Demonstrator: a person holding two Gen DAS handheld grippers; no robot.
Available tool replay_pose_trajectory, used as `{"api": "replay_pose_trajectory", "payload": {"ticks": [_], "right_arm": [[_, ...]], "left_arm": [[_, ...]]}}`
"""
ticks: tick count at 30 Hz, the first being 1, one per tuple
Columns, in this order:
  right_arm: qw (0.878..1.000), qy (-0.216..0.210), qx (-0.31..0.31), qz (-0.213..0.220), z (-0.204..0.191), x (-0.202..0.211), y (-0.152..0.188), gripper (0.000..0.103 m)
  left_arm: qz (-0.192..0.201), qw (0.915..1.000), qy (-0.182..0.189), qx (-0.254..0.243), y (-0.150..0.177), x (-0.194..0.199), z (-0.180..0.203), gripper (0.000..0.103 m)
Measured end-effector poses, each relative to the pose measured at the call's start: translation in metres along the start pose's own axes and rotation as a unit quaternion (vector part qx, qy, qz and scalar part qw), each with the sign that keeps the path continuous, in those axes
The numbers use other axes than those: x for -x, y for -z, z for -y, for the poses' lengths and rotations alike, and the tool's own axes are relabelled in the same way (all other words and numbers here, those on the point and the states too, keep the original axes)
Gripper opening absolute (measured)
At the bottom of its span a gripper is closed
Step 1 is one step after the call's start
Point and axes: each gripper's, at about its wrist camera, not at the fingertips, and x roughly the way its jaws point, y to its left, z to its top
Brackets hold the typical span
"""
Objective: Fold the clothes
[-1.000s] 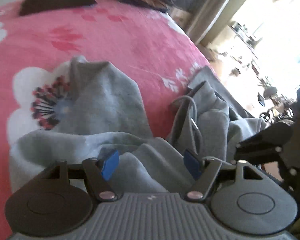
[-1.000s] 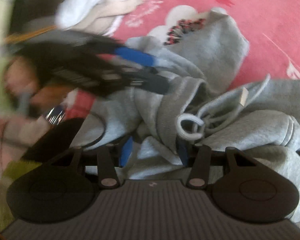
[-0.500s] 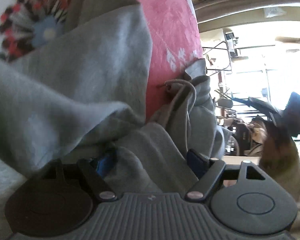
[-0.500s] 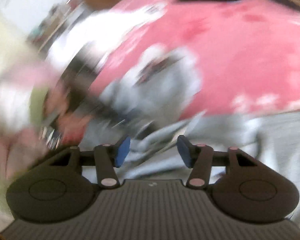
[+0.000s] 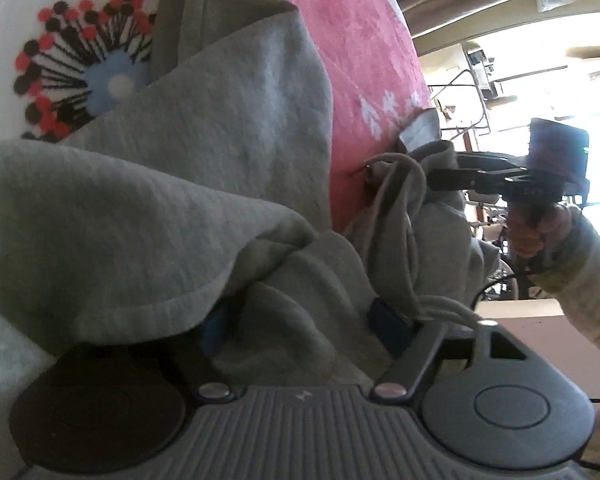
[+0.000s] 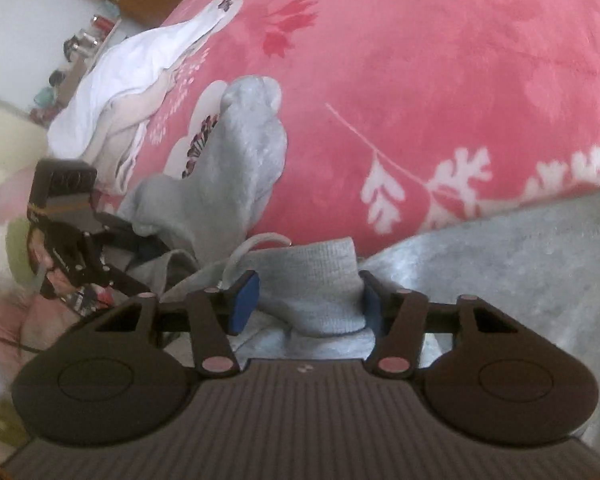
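Shifted since a second ago: left tongs (image 5: 300,322) lowered into the grey hoodie (image 5: 228,184), right tongs (image 6: 304,300) moved sideways to the garment's edge. Hoodie crumpled on the pink flowered bed cover (image 6: 420,80), partly covering a white flower print. Left tongs closing, with a thick fold of grey fabric between the blue pads; firm grip cannot be told. Right tongs closing around a ribbed hem, pads at either side of it; contact cannot be told. White drawstring (image 5: 400,168) looped beside the left tongs. White garment (image 6: 132,68) lying well apart at the bed's far side.
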Motion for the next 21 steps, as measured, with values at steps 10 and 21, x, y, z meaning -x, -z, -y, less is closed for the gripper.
{"api": "replay_pose_trajectory", "payload": {"ticks": [10, 21], "right_arm": [[0.994, 0.058, 0.056, 0.075, -0.052, 0.033, 0.029, 0.015], [0.971, 0.080, 0.027, 0.226, -0.100, 0.120, 0.045, 0.013]], "left_arm": [[0.092, 0.9938, -0.062, -0.005, 0.035, 0.043, 0.027, 0.022], [0.318, 0.9402, -0.117, 0.035, 0.077, 0.153, 0.079, 0.013]]}}
